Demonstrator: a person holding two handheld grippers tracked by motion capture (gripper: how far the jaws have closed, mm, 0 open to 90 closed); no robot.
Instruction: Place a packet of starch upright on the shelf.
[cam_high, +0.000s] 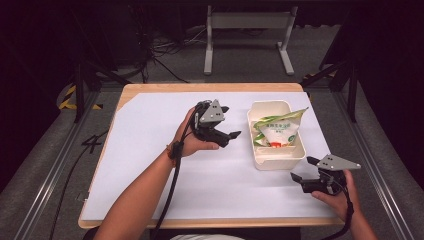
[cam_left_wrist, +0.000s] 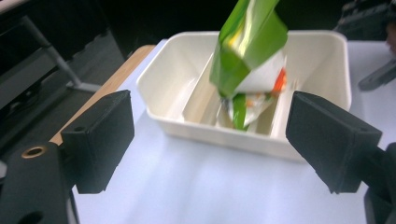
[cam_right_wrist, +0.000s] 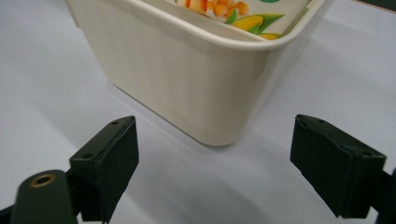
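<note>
Glossy foil packet (cam_high: 276, 131), smooth plastic tub (cam_high: 278, 161)

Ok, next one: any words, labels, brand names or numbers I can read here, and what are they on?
Nothing reads clearly.
Green and white bag in the cream bin: green printed characters on its front, too small and blurred to read.
Bag, right gripper view: a corn picture, no text.

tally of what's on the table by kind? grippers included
Cream plastic bin: 1
Green-and-white snack bag, inside the bin: 1
Handheld grippers, left gripper and right gripper, both open, holding nothing: 2
White table cover: 1
Total: 5
</note>
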